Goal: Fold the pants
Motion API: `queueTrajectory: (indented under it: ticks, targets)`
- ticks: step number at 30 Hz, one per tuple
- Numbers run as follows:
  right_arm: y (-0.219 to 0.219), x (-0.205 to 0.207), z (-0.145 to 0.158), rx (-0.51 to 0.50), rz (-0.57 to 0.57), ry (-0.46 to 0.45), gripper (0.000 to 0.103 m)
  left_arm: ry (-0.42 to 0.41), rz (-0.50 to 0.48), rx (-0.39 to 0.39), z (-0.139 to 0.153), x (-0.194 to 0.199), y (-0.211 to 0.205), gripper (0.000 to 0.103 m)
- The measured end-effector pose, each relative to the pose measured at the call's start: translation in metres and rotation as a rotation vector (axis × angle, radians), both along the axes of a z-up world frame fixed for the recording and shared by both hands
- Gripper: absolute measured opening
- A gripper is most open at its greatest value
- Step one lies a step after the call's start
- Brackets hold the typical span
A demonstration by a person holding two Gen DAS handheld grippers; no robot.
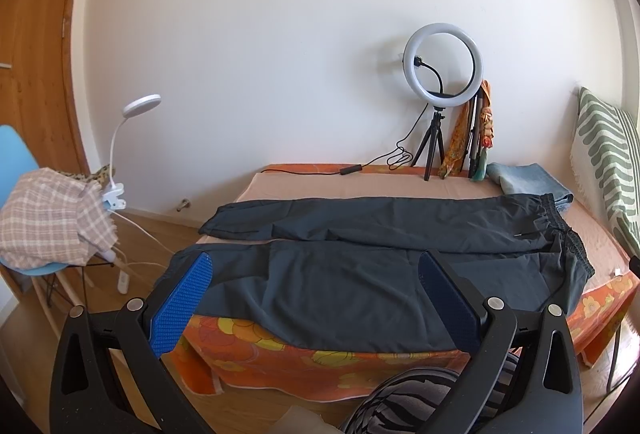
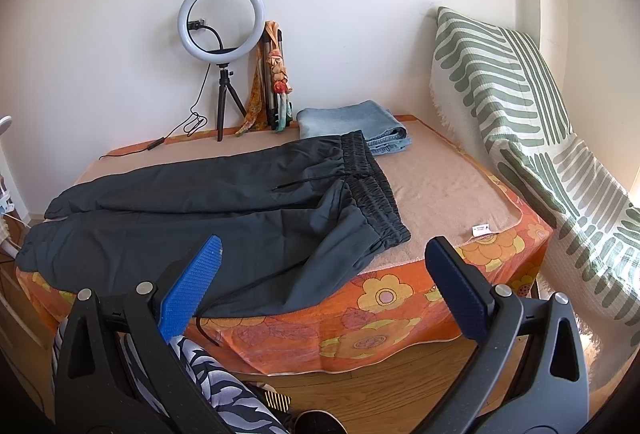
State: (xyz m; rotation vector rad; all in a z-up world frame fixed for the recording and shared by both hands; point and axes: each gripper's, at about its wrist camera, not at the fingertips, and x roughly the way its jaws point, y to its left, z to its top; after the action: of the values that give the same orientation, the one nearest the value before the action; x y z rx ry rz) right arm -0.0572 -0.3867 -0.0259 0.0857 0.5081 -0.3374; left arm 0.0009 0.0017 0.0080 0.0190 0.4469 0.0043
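Observation:
Dark grey pants (image 1: 360, 266) lie spread flat across the table, legs to the left and elastic waistband (image 2: 372, 185) to the right; they also show in the right wrist view (image 2: 208, 209). The near leg hangs slightly over the front edge. My left gripper (image 1: 316, 274) is open and empty, held in front of the near leg. My right gripper (image 2: 324, 258) is open and empty, in front of the table near the waistband end.
The table has a beige cloth (image 2: 440, 185) over an orange floral cover (image 2: 380, 314). Folded jeans (image 2: 352, 121), a ring light on a tripod (image 2: 222, 21) and scarves stand at the back. A striped cushion (image 2: 520, 113) leans at the right. A chair with checked cloth (image 1: 52, 226) stands left.

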Motion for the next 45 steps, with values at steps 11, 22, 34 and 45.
queueTrajectory:
  ticks: [11, 22, 34, 45]
  targets:
    - [-0.0010, -0.0017, -0.0001, 0.004, 0.001, -0.001, 0.103, 0.002, -0.004, 0.005, 0.0016, 0.0020, -0.0016, 0.103]
    - [0.0027, 0.0019, 0.0005, 0.002, 0.003, 0.002, 0.103, 0.003, -0.002, 0.007, 0.0008, 0.0022, -0.0032, 0.103]
    - [0.0024, 0.0017, 0.0007, 0.004, 0.006, 0.002, 0.103, 0.000, 0.000, 0.003, -0.0006, 0.0025, -0.0044, 0.103]
    - [0.0024, 0.0031, -0.0009, 0.006, 0.006, 0.002, 0.103, 0.006, 0.001, 0.007, -0.0034, 0.0036, -0.0055, 0.103]
